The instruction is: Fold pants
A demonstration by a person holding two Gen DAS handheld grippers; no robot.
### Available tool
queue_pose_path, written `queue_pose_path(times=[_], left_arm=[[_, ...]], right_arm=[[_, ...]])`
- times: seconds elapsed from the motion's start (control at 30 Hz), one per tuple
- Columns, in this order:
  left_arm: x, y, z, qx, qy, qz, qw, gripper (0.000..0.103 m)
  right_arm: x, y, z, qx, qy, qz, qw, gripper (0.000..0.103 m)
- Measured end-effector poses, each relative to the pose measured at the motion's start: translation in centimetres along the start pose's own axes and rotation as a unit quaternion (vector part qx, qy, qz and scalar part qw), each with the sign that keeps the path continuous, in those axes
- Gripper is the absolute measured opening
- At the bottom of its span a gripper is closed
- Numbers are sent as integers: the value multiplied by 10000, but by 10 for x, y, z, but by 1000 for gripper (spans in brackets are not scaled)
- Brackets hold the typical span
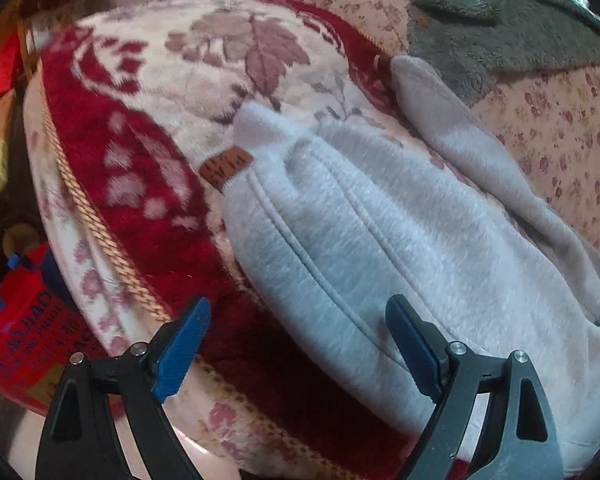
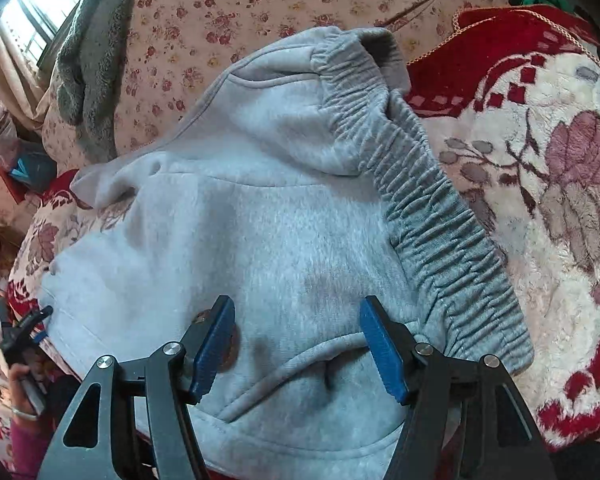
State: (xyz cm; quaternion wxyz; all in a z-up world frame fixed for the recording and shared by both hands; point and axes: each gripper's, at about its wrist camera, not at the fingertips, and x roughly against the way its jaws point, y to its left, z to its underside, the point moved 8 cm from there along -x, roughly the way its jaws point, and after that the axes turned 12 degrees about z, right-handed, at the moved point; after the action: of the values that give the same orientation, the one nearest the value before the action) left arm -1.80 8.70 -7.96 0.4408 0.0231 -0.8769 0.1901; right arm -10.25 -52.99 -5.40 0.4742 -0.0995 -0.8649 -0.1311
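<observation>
Light grey fleece pants (image 1: 364, 224) lie folded on a red-and-cream floral blanket (image 1: 140, 128). A brown label (image 1: 226, 166) sits at their far edge in the left wrist view. My left gripper (image 1: 298, 320) is open and empty, just above the near edge of the pants. In the right wrist view the pants (image 2: 240, 232) show their elastic waistband (image 2: 420, 200) at the right. My right gripper (image 2: 296, 340) is open over the pants near a pocket seam, holding nothing. The left gripper (image 2: 24, 328) shows at the left edge there, in a hand.
A grey fluffy garment (image 1: 500, 28) lies on a floral sheet (image 1: 560, 128) beyond the pants. A red box (image 1: 24, 336) sits off the bed's left edge. The blanket (image 2: 540, 200) extends right of the waistband. A window (image 2: 24, 8) is at the far left.
</observation>
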Motion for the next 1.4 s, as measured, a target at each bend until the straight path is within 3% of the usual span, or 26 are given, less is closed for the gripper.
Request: queue_pose_path(times=[0.1,0.17,0.27,0.43,0.7,0.93,1.07,1.23,1.4], left_arm=[[16,-12,-9,-77,-193,58,9998,89],[23,-26,-18,-116,-278,226,9993,89],[25,-53,-30,-175,-306,626,9974,94],[2,-101,-46,-208,-49,1243,9920,95],[-36,-155,-92,-299,-27,1516,9880,95],[-82,-171,-156,-168,-148,1390,9900,95],[-109,-171,-186,36,-131,1363,9906,95],[-145,-173,-210,403,47,1479,9882,95],[-169,-173,-222,575,65,1418,9882,95]], right_arm=[[9,4,-5,49,8,-77,10000,71],[17,11,-12,28,-16,-305,9995,79],[25,25,-28,240,-220,-372,9988,82],[25,50,-52,660,-347,-376,9965,84],[12,94,-96,1669,-613,-194,9839,88],[-13,118,-150,2662,-922,171,9594,90],[-40,127,-184,3080,-885,336,9467,91],[-73,135,-214,3680,-731,536,9254,91],[-99,140,-223,4257,-524,679,9008,92]])
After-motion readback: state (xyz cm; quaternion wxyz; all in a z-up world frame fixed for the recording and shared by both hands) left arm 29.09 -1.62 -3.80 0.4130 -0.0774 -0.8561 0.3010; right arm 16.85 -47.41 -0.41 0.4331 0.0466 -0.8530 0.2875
